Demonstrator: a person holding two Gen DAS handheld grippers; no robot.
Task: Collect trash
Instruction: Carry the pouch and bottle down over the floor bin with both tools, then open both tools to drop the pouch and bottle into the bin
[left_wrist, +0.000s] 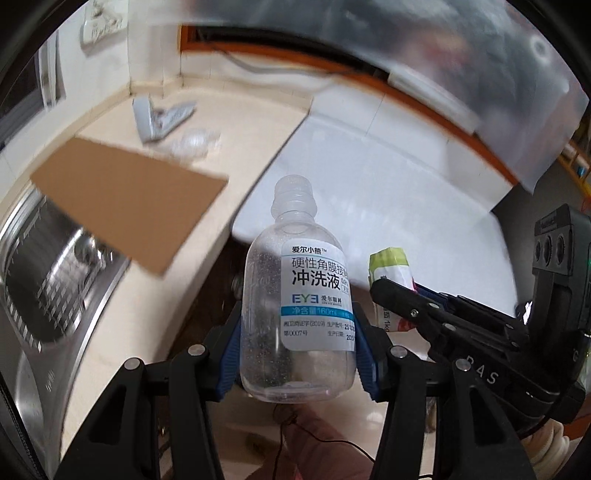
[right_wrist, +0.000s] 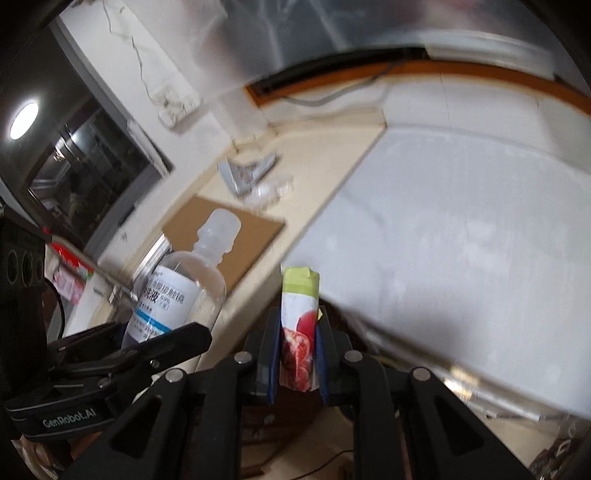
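My left gripper (left_wrist: 297, 354) is shut on a clear plastic bottle (left_wrist: 295, 295) with a white and blue label, held upright off the counter's edge. My right gripper (right_wrist: 298, 363) is shut on a flattened wrapper (right_wrist: 299, 325) with a green top and a red fruit picture. The two grippers are side by side: the wrapper (left_wrist: 389, 273) and the right gripper's fingers (left_wrist: 417, 306) show at the right of the left wrist view, and the bottle (right_wrist: 173, 291) shows at the left of the right wrist view.
A brown cardboard sheet (left_wrist: 129, 199) lies on the beige counter (left_wrist: 221, 122) beside a steel sink (left_wrist: 44, 280). A grey wrapper (left_wrist: 159, 118) and crumpled clear plastic (left_wrist: 195, 142) lie further back. A white surface (left_wrist: 369, 177) lies to the right.
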